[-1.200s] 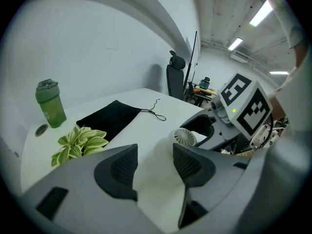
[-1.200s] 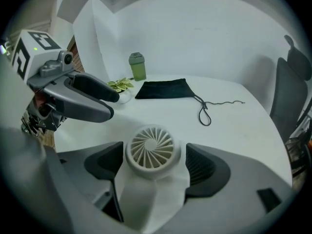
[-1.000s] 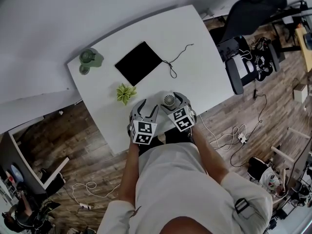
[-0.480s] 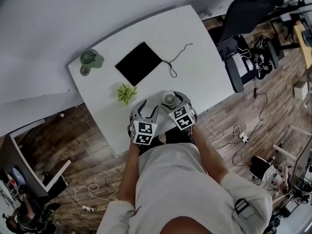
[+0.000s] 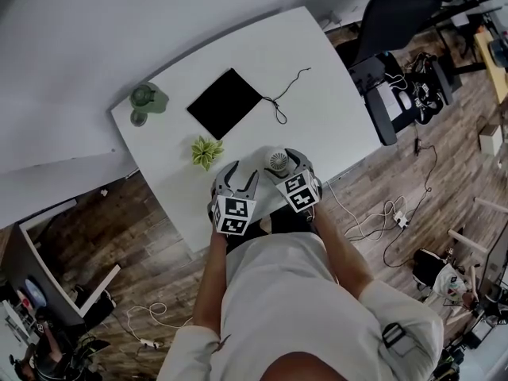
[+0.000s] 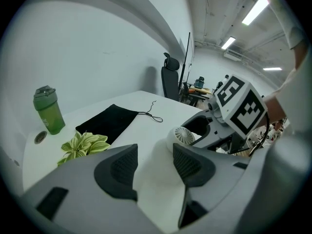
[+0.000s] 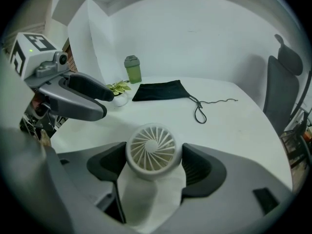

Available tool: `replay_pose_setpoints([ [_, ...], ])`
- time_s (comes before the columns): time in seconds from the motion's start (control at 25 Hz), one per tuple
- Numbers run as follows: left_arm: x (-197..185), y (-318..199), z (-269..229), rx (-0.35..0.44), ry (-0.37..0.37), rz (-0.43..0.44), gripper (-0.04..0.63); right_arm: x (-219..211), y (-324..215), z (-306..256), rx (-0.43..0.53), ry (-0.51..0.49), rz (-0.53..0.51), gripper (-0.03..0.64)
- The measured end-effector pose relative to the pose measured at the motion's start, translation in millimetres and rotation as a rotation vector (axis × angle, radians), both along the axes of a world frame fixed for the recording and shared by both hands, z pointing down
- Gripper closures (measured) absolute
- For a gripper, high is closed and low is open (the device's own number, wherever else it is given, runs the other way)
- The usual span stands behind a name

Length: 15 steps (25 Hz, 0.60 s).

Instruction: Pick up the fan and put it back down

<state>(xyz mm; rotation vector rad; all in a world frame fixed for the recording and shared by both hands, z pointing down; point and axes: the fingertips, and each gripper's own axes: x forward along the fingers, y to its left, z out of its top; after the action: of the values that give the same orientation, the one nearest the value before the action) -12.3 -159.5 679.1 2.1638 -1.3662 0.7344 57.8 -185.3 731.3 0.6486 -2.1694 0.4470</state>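
A small white round fan [image 7: 154,147] stands on the white table [image 5: 317,94] near its front edge, also seen in the head view as the fan [image 5: 277,162]. My right gripper [image 7: 154,156] has both dark pads against the fan's sides; its jaws have just been closing with the fan between them. In the head view the right gripper [image 5: 282,155] sits over the fan. My left gripper [image 6: 155,152] is open and holds nothing. In the head view that left gripper [image 5: 244,171] hovers just left of the fan.
A black pouch [image 5: 226,101] with a drawstring cord [image 5: 282,109] lies mid-table. A green bottle [image 5: 143,95] stands at the far left corner, and a small green plant [image 5: 205,151] is left of the grippers. A black office chair [image 5: 405,22] is beyond the table's right end.
Both grippers and the fan stay in place. Only the head view has drifted slightly.
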Motion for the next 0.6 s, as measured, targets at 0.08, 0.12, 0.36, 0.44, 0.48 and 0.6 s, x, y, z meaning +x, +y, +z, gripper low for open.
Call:
replay_pose_setpoints([
  [0.08,-1.7,0.6,-1.2,0.005,-0.001,0.001,0.374,-0.3,0.9,-2.3,0.007,-0.006,0.006,0.258],
  [0.12,-2.7,0.7,-2.2,0.008,-0.002,0.0,0.374,-0.6,1.2,-4.1,0.011,-0.01,0.009,0.258],
  [0.36,-10.2,-0.9,-13.8,0.039,-0.008,0.003,0.374,-4.5,-1.6,-21.8,0.048,-0.035,0.027,0.258],
  [0.44,-12.3,-1.2,-18.2,0.051,-0.007,0.004,0.374,-6.0,-1.9,-28.3,0.061,-0.042,0.031,0.258],
  [0.48,-13.2,-1.5,-20.5,0.057,-0.006,0.004,0.374,-6.3,-2.0,-31.5,0.069,-0.043,0.031,0.258],
  [0.6,-16.4,-3.0,-28.1,0.074,-0.002,0.004,0.374,-6.3,-3.7,-40.8,0.096,-0.043,0.034,0.258],
])
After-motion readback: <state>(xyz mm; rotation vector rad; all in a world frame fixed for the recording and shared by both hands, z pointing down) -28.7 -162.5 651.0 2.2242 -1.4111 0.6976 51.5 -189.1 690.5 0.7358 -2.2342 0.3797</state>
